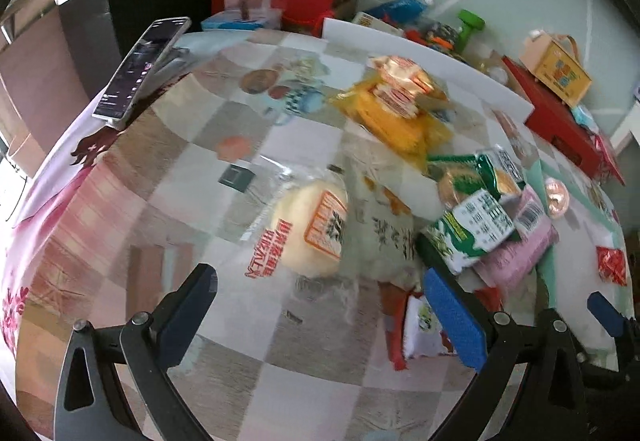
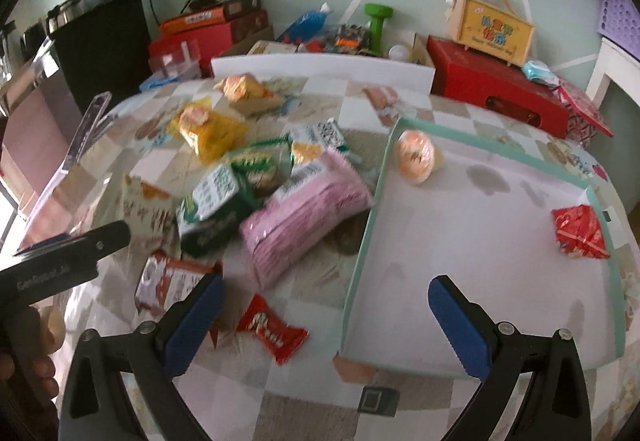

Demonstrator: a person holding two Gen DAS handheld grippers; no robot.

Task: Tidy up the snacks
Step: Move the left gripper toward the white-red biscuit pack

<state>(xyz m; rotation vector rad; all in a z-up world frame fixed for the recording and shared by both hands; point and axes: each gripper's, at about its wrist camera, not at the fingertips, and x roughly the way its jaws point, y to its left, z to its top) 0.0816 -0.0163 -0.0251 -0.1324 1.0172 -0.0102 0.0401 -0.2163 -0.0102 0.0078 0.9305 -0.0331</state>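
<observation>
Left wrist view: left gripper (image 1: 320,317) spread, empty, near the bun pack (image 1: 310,227). Right gripper (image 2: 326,325) also spread, empty, straddling the tray (image 2: 362,241) wall. Snack pile (image 2: 256,185) sits left of tray; two items already inside. We judge risk: slick bun wrapper slips, or neighbouring packs get dragged w/ it.

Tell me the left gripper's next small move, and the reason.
Probably ease the left gripper forward and down over the round bun packet. Its jaws are open and empty, the packet lies just ahead between them, and the green-rimmed tray holds only two snacks.
</observation>
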